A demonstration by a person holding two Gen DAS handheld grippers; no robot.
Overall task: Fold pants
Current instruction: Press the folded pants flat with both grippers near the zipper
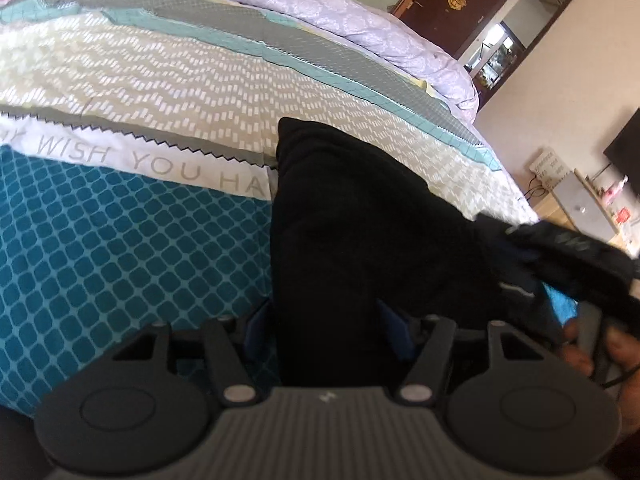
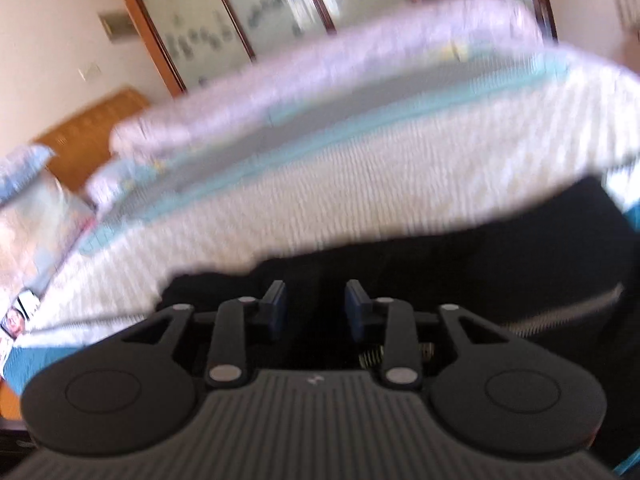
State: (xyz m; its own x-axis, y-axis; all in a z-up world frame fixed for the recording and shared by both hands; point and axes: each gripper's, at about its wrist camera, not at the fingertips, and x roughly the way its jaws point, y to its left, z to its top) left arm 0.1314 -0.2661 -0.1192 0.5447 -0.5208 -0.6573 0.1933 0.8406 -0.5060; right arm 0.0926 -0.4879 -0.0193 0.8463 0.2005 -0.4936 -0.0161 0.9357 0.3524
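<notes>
One black pants [image 1: 360,220] length, long axis pointing away up bed [image 1: 120,240].

Looked like a home bedroom. Showed a bed [image 1: 120,240] under a patterned quilt [image 1: 180,92], a lilac duvet [image 1: 360,32], a dark wooden door [image 1: 472,4] and frosted glass panels [image 2: 248,8].

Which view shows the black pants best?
The left wrist view: the black pants lie sharp across the patterned bedspread, running between the left gripper. The right wrist view shows them only as a motion-blurred dark mass.
</notes>
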